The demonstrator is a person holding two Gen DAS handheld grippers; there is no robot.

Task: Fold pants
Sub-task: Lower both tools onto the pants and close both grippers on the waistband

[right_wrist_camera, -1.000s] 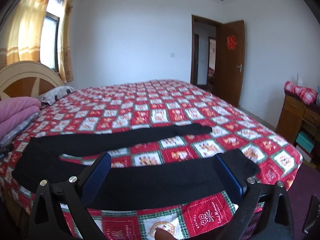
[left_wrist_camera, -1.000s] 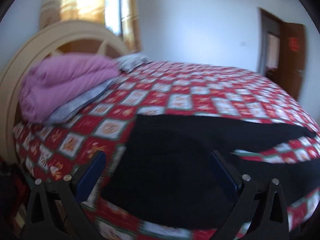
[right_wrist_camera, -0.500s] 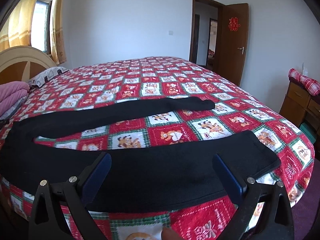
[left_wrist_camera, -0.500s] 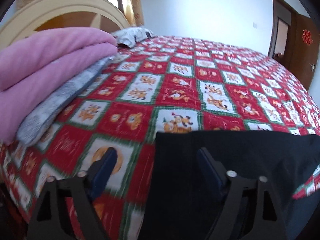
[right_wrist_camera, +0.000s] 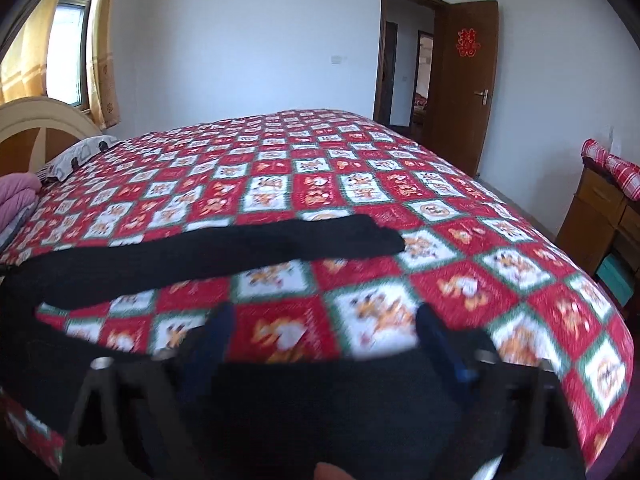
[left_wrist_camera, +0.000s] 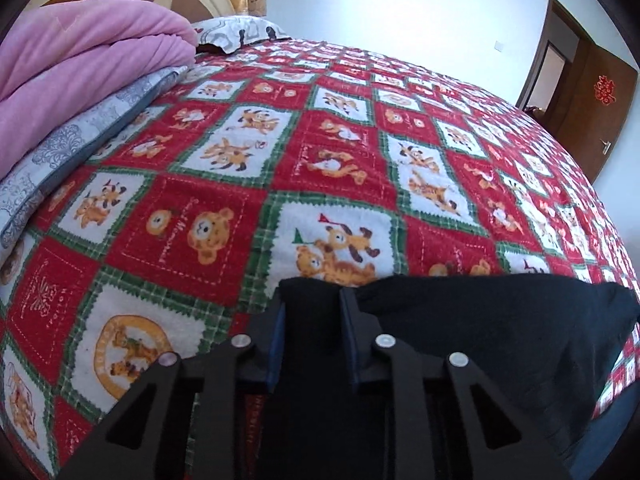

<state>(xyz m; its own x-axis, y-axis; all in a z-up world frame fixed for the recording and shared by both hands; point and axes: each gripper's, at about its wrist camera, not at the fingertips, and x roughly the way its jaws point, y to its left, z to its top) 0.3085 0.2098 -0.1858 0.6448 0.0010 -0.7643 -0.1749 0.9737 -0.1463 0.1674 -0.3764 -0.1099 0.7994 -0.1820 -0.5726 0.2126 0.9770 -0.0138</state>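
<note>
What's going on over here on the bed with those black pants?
A person holding a gripper in each hand is starting to fold black pants spread across a red patchwork bedspread. The left gripper has just been closing and now pinches the pants' waist corner. The right gripper has just been closing too, but its jaws stand wide over the near leg, gripping nothing yet. The legs lie apart, unfolded.

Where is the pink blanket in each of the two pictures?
Left wrist view: the pink blanket fills the upper left corner, piled by the headboard.
Right wrist view: only a small bit of it peeks in at the left edge.
Shared landmark: the brown door with the red sign.
</note>
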